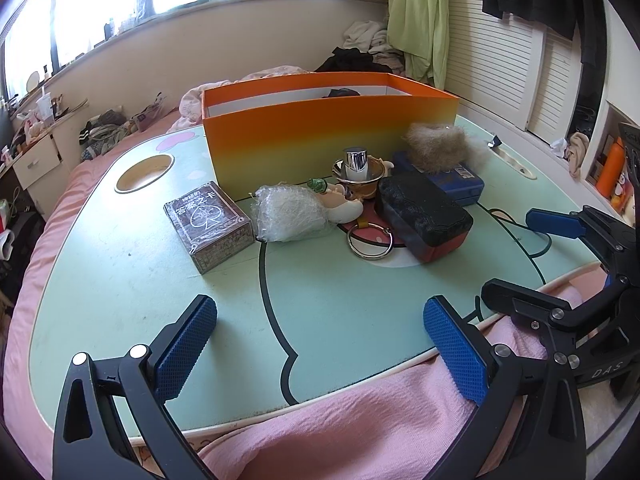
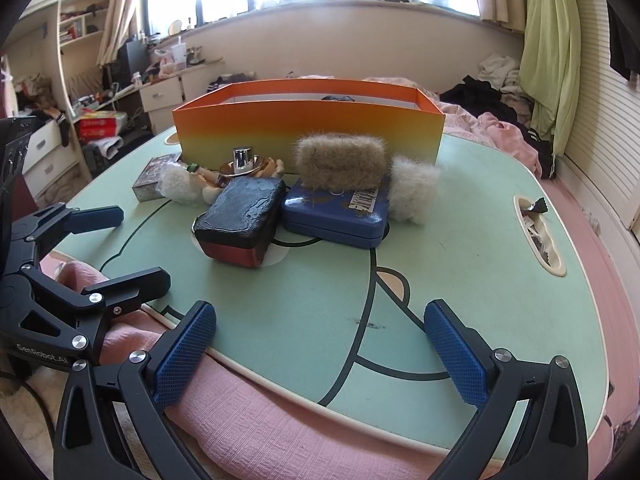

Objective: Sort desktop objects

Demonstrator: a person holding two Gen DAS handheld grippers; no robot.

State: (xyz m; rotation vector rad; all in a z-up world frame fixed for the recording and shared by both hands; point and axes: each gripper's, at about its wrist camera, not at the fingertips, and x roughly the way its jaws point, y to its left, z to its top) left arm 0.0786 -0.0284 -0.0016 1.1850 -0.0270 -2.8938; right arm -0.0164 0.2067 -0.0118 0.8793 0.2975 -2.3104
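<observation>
Pink blanket (image 1: 340, 408) lies closest to you, bunched under the near rim of the green tabletop (image 1: 120, 280), which sits on the bed. Your left gripper (image 1: 320, 340) and right gripper (image 2: 320, 344) both hang over that rim with jaws spread wide and nothing between them, probably so either one can go straight in for a first pick.

Take the orange box (image 1: 320, 132) as your landmark. Everything to be sorted is heaped just in front of its near wall, so each trip into it should be short. Toward your left stands the card box (image 1: 208, 228), apart from the heap and the easiest grab. Beside it lies a crinkled plastic bag (image 1: 292, 214). A metal ring (image 1: 370, 240) lies flat beside the black and red case (image 1: 424, 216). The blue tin (image 2: 336, 212) carries a brown fluffy pad (image 2: 340, 160), with a white fluffy ball (image 2: 412, 188) touching its right end. Something dark already lies inside the box; you cannot tell what.
</observation>
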